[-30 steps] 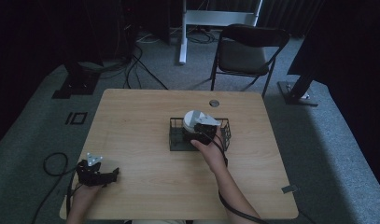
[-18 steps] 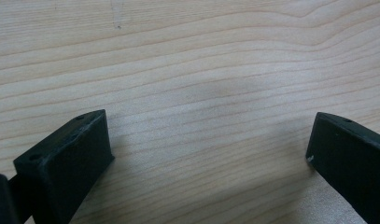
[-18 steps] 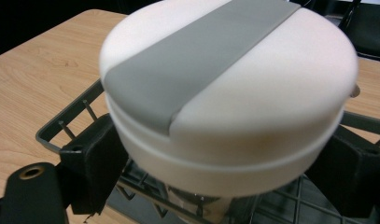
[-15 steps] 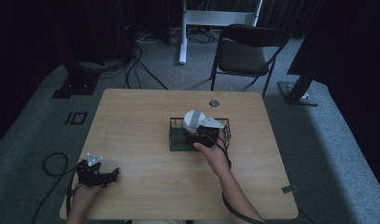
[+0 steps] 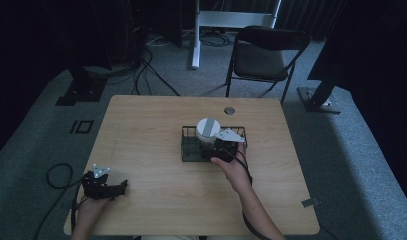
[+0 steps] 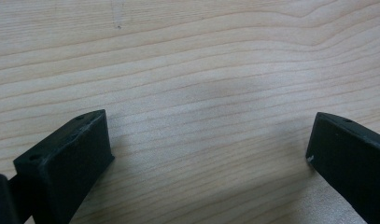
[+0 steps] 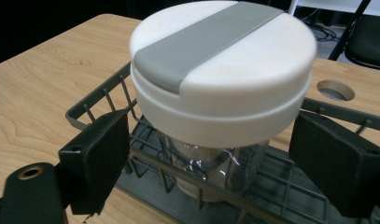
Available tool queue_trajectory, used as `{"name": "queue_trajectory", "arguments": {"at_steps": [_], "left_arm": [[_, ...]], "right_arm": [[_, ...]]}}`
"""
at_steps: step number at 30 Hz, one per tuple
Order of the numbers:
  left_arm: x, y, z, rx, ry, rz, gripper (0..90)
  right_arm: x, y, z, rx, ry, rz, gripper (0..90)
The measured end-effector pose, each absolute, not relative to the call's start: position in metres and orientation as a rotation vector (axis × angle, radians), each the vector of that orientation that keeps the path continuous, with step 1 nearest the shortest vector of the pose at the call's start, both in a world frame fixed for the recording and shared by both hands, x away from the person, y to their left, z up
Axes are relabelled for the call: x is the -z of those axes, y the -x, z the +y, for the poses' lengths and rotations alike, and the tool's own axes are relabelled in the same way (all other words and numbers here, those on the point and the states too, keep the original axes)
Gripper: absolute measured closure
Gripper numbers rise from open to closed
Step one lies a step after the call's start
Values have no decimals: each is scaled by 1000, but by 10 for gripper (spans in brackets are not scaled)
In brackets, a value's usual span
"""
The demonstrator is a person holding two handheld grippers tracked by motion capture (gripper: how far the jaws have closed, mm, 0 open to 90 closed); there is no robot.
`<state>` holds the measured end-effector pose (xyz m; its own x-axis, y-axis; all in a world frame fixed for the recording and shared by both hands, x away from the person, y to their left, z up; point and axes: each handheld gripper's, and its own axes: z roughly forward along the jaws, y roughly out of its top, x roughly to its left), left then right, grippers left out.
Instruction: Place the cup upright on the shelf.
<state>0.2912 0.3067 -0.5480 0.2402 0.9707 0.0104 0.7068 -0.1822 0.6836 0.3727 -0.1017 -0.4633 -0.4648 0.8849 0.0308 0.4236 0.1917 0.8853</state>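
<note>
I note a clear jar (image 7: 215, 168) with a white lid (image 7: 225, 70) bearing a grey stripe, upright inside the wire basket (image 7: 99, 100). My right gripper (image 7: 225, 163) flanks it, jaws apart; left gripper (image 6: 206, 154) likewise apart.

This looks like a lab or recording studio set up for filming, not a home. A single wooden bench (image 5: 151, 150) with a cable hole (image 5: 229, 110) stands on grey carpet (image 5: 51, 145) in a dim room. Black curtains (image 5: 36, 35) hang around it. Loose cables (image 5: 146, 65) trail over the floor past dark stand bases (image 5: 81, 92). A black folding chair (image 5: 263, 55) sits behind the bench, near the white leg of a frame (image 5: 196, 35).
</note>
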Motion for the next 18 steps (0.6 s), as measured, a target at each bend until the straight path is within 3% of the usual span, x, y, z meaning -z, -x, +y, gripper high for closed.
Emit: {"name": "queue_trajectory", "arguments": {"at_steps": [18], "left_arm": [[548, -291, 307, -616, -1960, 1528, 1]], "right_arm": [[461, -352, -132, -1225, -1200, 1940, 122]]}}
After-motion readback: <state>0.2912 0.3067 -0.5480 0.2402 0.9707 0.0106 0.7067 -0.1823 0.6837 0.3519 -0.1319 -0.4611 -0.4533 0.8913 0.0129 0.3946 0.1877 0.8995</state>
